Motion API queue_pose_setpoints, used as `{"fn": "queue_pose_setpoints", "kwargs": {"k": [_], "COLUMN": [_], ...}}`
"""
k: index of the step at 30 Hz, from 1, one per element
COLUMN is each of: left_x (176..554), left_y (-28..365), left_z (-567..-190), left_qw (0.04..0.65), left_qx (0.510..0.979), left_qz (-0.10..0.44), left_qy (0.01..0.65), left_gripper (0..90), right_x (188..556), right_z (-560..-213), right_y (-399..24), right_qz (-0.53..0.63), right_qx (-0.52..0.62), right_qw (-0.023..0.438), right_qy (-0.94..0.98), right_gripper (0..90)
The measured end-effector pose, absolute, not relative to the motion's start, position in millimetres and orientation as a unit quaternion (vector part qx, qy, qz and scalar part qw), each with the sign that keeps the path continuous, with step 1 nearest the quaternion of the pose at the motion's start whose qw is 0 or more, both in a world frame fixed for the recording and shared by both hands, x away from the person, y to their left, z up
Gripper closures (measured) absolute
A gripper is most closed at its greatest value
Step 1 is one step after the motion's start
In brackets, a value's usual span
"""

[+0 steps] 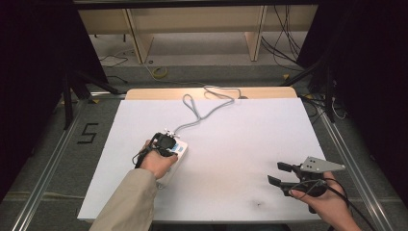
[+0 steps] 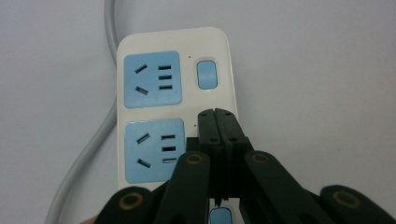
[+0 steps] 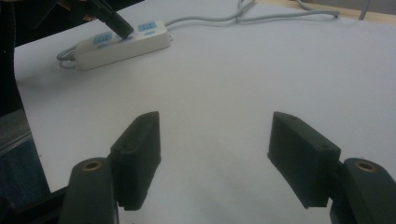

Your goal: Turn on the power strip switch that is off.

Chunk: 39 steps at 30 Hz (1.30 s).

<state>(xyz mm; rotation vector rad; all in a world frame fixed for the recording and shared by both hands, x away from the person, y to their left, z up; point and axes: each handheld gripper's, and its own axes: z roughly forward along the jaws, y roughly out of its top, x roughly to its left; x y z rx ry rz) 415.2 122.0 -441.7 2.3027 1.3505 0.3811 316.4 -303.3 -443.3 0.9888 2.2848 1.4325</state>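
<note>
Two blue socket faces show on the glossy white plastic power strip (image 2: 175, 93), rounded corners, lying toward the tabletop's (image 1: 231, 130) left edge. Left gripper (image 2: 218, 116) is pinched shut, tips over a rocker switch and hiding it. Right gripper (image 3: 215, 154) gapes wide and empty near the front right corner. Matte white top, grey cord (image 1: 202, 113), dim room.

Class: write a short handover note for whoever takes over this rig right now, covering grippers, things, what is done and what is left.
Left gripper: jaws shut, tips down on the power strip, between two of its blue switches.
Right gripper: open, holding nothing, low over the white sheet at the right.
Power strip: flat on the sheet at the left, nothing plugged into the sockets seen, grey cable running to the far edge.
Done: left gripper is at the strip.
Left: probably pressing a switch; I cannot tell whether any has been pressed.
</note>
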Motion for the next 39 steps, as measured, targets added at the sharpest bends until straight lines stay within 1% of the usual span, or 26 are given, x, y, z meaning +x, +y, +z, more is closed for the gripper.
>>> {"fn": "queue_pose_setpoints", "kwargs": {"k": [39], "left_x": [417.5], "left_y": [113.8], "left_z": [-440.5], "left_qw": [0.191], "left_qx": [0.841], "left_qz": [0.145], "left_qy": [0.486], "left_gripper": [90.0], "right_x": [315.8], "right_z": [-443.3], "right_y": [-302.9], "right_qz": [0.492], "right_qx": [0.341], "right_qw": [0.135], "right_qy": [0.79], "right_gripper": [34.4]}}
